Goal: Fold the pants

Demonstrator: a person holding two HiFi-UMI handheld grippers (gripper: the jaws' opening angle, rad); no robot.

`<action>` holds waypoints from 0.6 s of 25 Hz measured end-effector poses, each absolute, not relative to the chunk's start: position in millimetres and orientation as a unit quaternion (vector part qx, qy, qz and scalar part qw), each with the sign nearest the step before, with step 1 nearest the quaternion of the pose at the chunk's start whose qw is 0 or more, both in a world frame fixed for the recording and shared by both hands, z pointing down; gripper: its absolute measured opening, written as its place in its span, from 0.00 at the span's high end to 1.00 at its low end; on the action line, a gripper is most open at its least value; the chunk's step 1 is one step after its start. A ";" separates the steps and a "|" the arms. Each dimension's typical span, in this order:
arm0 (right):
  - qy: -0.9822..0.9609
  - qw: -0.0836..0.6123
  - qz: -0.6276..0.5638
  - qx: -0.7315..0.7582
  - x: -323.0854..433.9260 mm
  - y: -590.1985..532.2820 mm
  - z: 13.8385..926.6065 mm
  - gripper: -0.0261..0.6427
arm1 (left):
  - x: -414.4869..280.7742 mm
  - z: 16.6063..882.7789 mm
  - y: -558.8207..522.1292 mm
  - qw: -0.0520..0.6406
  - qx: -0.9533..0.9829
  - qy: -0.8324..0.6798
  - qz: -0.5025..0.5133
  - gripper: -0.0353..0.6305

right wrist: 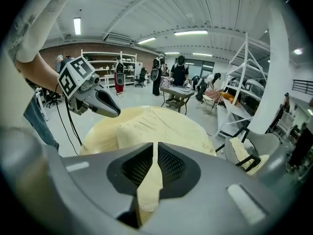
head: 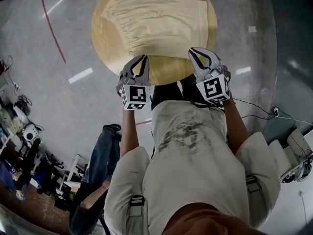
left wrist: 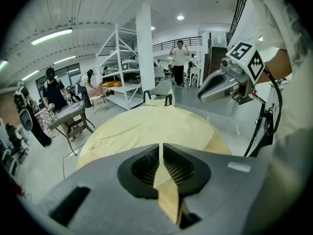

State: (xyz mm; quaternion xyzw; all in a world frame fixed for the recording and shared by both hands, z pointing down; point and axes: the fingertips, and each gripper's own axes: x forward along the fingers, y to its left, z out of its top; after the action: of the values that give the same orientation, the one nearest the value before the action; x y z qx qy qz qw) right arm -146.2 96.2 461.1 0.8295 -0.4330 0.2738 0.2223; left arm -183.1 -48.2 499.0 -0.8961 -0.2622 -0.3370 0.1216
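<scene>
The pale yellow pants (head: 156, 18) lie spread on the round wooden table (head: 168, 72). Their near edge is a little inside the rim, and a band of bare wood shows between this edge and the person. The left gripper (head: 139, 60) and the right gripper (head: 199, 53) both point down at this near edge, one toward each end of it. The jaws of each stand only a narrow slit apart. In the left gripper view I see cloth and wood through the slit, and nothing seems pinched. In the right gripper view a strip of pale cloth fills the slit, but the pads do not seem to press it. I think the main danger is here: if the cloth catches on the ribbed pads when the grippers pull away, the edge can be dragged toward the person and the layers can shift, so the fold becomes crooked. If one gripper leaves before the other, the edge can turn askew. The gathered wrinkles in the middle can also be trapped under the next fold. The far part of the cloth reaches close to the rim, so a strong push there may slide it toward the floor (head: 49, 106).
</scene>
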 end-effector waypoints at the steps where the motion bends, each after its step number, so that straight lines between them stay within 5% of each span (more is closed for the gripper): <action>1: -0.433 0.224 0.277 0.828 -146.3 96.8 465.7 0.90 | -182.2 503.0 -48.9 0.123 -0.895 -0.263 -0.339 0.90; 15: -0.444 0.244 0.329 0.797 -164.7 105.6 525.5 0.80 | -190.9 556.3 -64.0 0.146 -0.871 -0.274 -0.380 0.82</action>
State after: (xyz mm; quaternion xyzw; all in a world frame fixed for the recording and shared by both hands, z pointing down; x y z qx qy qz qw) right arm -164.7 105.6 525.5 0.7967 -0.4444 0.3286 0.2444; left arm -190.9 -64.0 556.3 -0.8713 -0.2738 -0.3803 0.1458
